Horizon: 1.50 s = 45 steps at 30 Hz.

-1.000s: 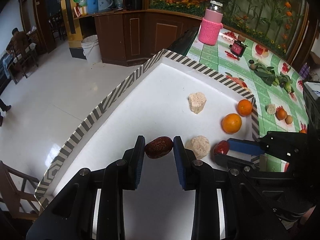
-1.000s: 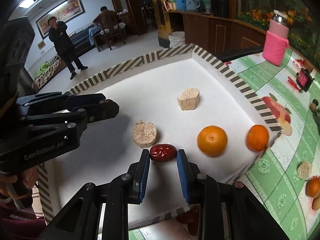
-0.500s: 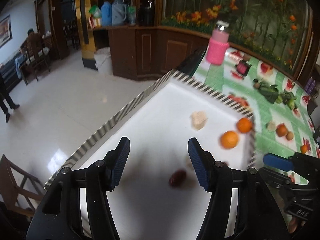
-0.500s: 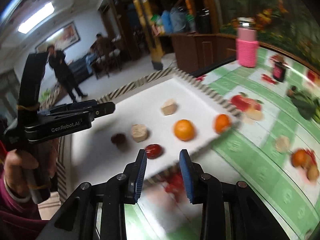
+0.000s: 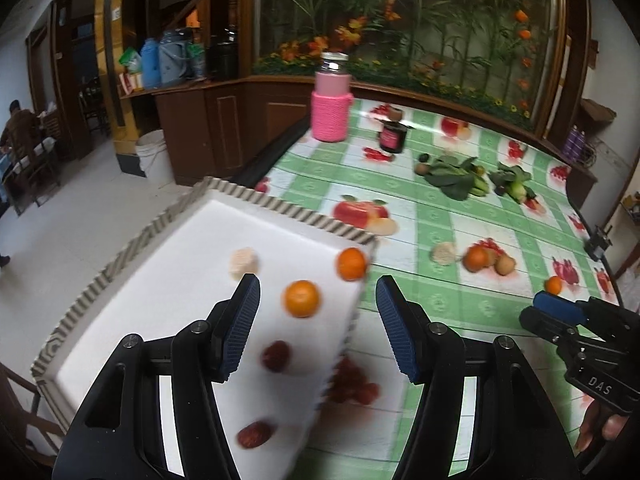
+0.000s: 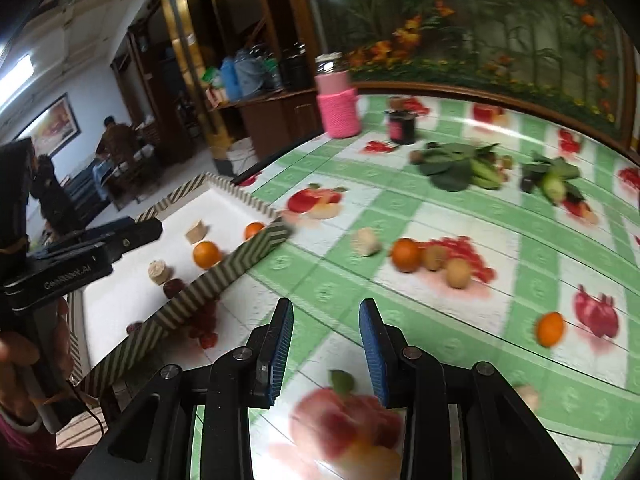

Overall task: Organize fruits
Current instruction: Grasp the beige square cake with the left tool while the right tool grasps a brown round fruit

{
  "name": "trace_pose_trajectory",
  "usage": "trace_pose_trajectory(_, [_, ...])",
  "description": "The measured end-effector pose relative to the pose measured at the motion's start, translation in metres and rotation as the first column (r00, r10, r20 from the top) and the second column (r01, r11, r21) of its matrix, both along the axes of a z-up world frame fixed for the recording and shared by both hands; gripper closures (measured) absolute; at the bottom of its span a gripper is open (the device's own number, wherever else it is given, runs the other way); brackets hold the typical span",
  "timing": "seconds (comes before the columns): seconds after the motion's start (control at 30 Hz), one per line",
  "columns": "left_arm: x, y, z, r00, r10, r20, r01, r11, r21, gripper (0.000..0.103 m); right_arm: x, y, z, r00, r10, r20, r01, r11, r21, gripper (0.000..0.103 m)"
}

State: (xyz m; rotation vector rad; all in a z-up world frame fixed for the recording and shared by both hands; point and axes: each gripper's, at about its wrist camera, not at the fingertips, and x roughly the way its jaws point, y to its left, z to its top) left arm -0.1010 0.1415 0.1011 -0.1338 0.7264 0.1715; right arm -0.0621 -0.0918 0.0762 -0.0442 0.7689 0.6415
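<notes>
A white tray with a striped rim holds two oranges, two red dates and pale round pieces. On the green fruit-print tablecloth lie an orange, two brown kiwis, a pale piece and a small orange. My left gripper is open and empty, above the tray's right edge. My right gripper is open and empty, above the tablecloth to the right of the tray.
A pink-sleeved bottle, a dark jar and leafy vegetables stand at the back of the table. A wooden counter and a flower mural lie behind. The floor drops off left of the tray.
Both grippers have let go of their red dates, which now lie on the tray. Both have opened, risen and swung right, the right one out over the tablecloth.
</notes>
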Motion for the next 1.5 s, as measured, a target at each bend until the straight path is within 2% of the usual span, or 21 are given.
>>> trace_pose_trajectory(0.1, [0.013, -0.017, 0.001, 0.999, -0.049, -0.005, 0.048, 0.998, -0.045, 0.042, 0.001, -0.022, 0.006, 0.999, -0.046, 0.027, 0.046, 0.999, -0.003, 0.065])
trace_pose_trajectory(0.17, [0.018, -0.030, -0.004, 0.998, -0.068, -0.014, 0.067, 0.997, -0.035, 0.042, 0.004, -0.036, 0.002, 0.996, -0.088, 0.027, 0.088, 0.996, -0.006, 0.064])
trace_pose_trajectory(0.3, [0.035, -0.050, -0.023, 0.987, -0.140, -0.078, 0.133, 0.987, -0.087, 0.042, 0.019, -0.061, -0.020, 0.989, -0.144, -0.043, 0.144, 0.990, -0.002, 0.064])
trace_pose_trajectory(0.47, [0.059, -0.070, -0.033, 0.977, -0.177, -0.116, 0.169, 0.983, -0.073, 0.042, 0.043, -0.079, -0.034, 0.980, -0.182, -0.077, 0.183, 0.983, 0.004, 0.064])
trace_pose_trajectory(0.57, [0.075, -0.080, -0.038, 0.970, -0.200, -0.136, 0.193, 0.979, -0.063, 0.042, 0.064, -0.076, -0.037, 0.982, -0.162, -0.095, 0.164, 0.986, 0.012, 0.064])
trace_pose_trajectory(0.77, [0.107, -0.089, -0.055, 0.951, -0.223, -0.212, 0.214, 0.975, -0.066, 0.042, 0.101, -0.046, -0.051, 0.992, -0.084, -0.099, 0.074, 0.993, -0.096, 0.064])
trace_pose_trajectory(0.87, [0.120, -0.092, -0.061, 0.945, -0.233, -0.228, 0.225, 0.973, -0.060, 0.042, 0.111, -0.039, -0.057, 0.994, -0.079, -0.075, 0.066, 0.985, -0.160, 0.064])
trace_pose_trajectory(1.0, [0.135, -0.096, -0.069, 0.939, -0.242, -0.244, 0.233, 0.970, -0.065, 0.042, 0.123, -0.040, -0.061, 0.995, -0.042, -0.092, 0.033, 0.994, -0.101, 0.064])
trace_pose_trajectory(1.13, [0.148, -0.099, -0.075, 0.938, -0.243, -0.248, 0.237, 0.970, -0.053, 0.042, 0.126, -0.041, -0.065, 0.995, -0.050, -0.088, 0.043, 0.995, -0.087, 0.073])
trace_pose_trajectory(1.37, [0.164, -0.102, -0.085, 0.934, -0.259, -0.247, 0.253, 0.966, -0.057, 0.043, 0.129, -0.044, -0.065, 0.995, -0.037, -0.096, 0.033, 0.998, -0.048, 0.074])
trace_pose_trajectory(1.4, [0.165, -0.102, -0.085, 0.936, -0.260, -0.238, 0.254, 0.966, -0.056, 0.046, 0.129, -0.045, -0.065, 0.995, -0.036, -0.097, 0.032, 0.998, -0.046, 0.074])
trace_pose_trajectory(1.43, [0.165, -0.102, -0.085, 0.938, -0.258, -0.231, 0.253, 0.966, -0.052, 0.056, 0.129, -0.045, -0.065, 0.994, -0.034, -0.100, 0.029, 0.999, -0.045, 0.074])
trace_pose_trajectory(1.47, [0.165, -0.102, -0.085, 0.940, -0.255, -0.226, 0.252, 0.967, -0.042, 0.061, 0.129, -0.045, -0.065, 0.994, -0.033, -0.101, 0.029, 0.999, -0.044, 0.074])
trace_pose_trajectory(1.5, [0.165, -0.102, -0.085, 0.941, -0.252, -0.226, 0.250, 0.968, -0.035, 0.073, 0.129, -0.045, -0.064, 0.994, -0.035, -0.100, 0.031, 0.999, -0.044, 0.074])
